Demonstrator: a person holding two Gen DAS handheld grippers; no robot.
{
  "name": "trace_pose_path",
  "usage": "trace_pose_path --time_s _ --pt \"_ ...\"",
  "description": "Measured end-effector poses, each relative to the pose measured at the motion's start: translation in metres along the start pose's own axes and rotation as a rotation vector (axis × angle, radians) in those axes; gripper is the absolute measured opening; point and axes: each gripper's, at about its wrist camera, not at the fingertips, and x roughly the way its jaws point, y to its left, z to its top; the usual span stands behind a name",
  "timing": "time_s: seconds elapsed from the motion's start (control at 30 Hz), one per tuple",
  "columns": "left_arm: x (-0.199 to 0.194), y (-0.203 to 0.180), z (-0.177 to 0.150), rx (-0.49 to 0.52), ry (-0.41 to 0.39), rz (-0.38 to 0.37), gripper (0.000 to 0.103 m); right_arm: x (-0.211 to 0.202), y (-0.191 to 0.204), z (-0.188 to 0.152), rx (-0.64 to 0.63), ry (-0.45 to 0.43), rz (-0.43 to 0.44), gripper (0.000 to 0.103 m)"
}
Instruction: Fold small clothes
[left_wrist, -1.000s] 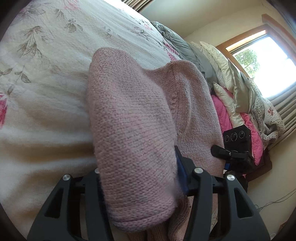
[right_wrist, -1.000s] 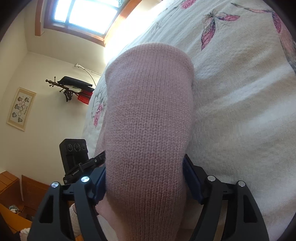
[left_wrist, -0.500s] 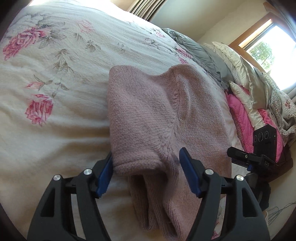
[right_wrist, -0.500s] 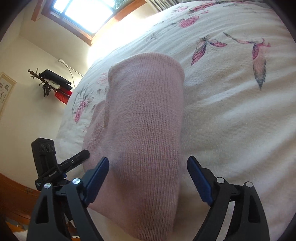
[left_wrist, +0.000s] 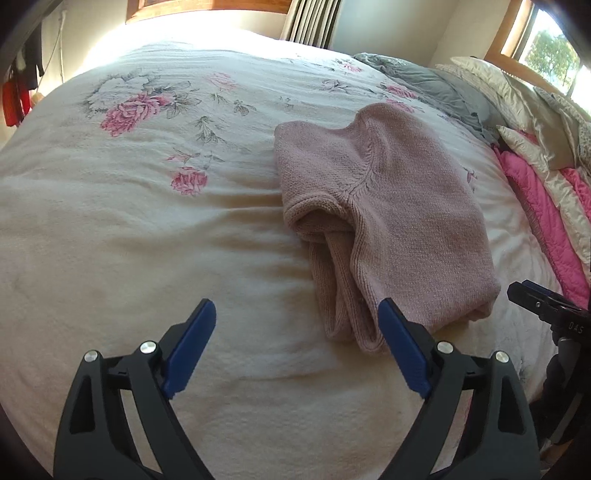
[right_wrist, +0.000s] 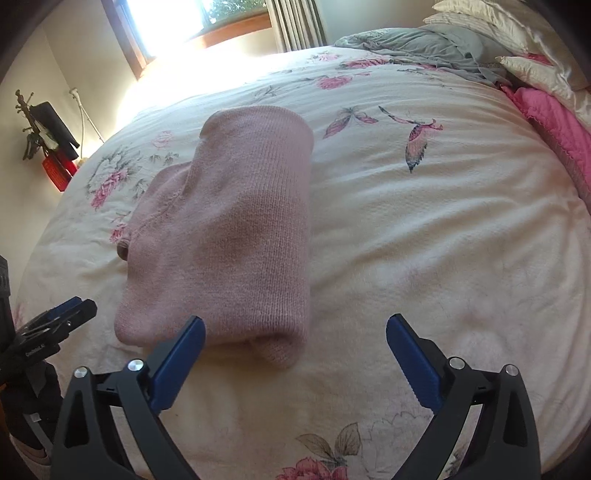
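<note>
Sweater (left_wrist: 384, 206) folded on bedspread (left_wrist: 147, 258); both hand-held grippers spread, empty.

The folded sweater (left_wrist: 384, 221) lies on the bedspread (left_wrist: 147, 240), ahead of the left gripper's right finger (left_wrist: 404, 354) and the right gripper's left finger (right_wrist: 177, 369).

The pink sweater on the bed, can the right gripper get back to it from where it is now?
Probably yes. The right gripper is open, the pink sweater lies folded just ahead of its left finger, and only bare bedspread lies between.
</note>
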Motion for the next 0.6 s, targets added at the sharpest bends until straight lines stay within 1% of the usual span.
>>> trace_pose_path --time_s 0.1,0.17,0.3,0.4,0.6 --pt "-0.012 -0.006 -0.011 0.020 0.000 0.026 0.089 -0.009 0.008 -0.013 -0.011 0.008 -0.040 0.099" --pt "-0.020 -0.009 -0.017 0.029 -0.004 0.045 0.089 -0.017 0.013 -0.020 -0.021 -0.002 -0.058 0.099" --pt "-0.032 -0.014 -0.027 0.035 0.000 0.061 0.089 -0.035 0.021 -0.030 -0.027 -0.021 -0.075 0.099" --pt "-0.042 -0.016 -0.034 0.032 -0.003 0.072 0.089 -0.047 0.028 -0.037 -0.037 -0.035 -0.065 0.099" --pt "-0.067 -0.023 -0.044 0.040 -0.030 0.098 0.089 -0.067 0.042 -0.048 -0.059 -0.046 -0.100 0.099"
